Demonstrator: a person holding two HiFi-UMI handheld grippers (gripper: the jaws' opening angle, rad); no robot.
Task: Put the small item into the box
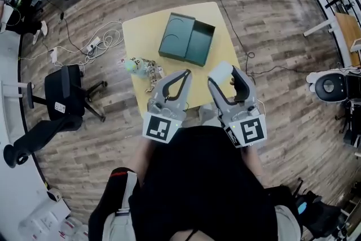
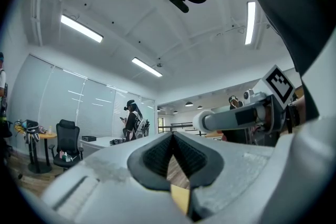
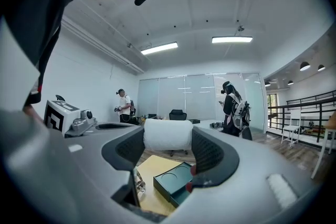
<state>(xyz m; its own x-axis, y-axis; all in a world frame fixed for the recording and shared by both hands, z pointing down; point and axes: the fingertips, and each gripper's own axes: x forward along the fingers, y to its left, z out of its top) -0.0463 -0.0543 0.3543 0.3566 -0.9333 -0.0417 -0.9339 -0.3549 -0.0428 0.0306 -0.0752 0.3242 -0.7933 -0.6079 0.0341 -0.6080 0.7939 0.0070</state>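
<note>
A dark green box [image 1: 187, 39] lies open on the yellow table [image 1: 146, 25], lid beside its base; the right gripper view shows the box [image 3: 176, 182] below the jaws. My right gripper [image 1: 223, 74] hovers over the table's near edge, shut on a soft white item [image 1: 221, 70] that spans both pads, as the white item [image 3: 168, 135] does in the right gripper view. My left gripper [image 1: 186, 73] is beside it, shut with nothing between its tips, which meet in the left gripper view [image 2: 172, 136].
A small pile of trinkets with a pale green ball [image 1: 141, 68] lies at the table's left edge. A black office chair [image 1: 65, 93] and loose cables [image 1: 93, 42] are on the wooden floor to the left. Other people stand far off in the room.
</note>
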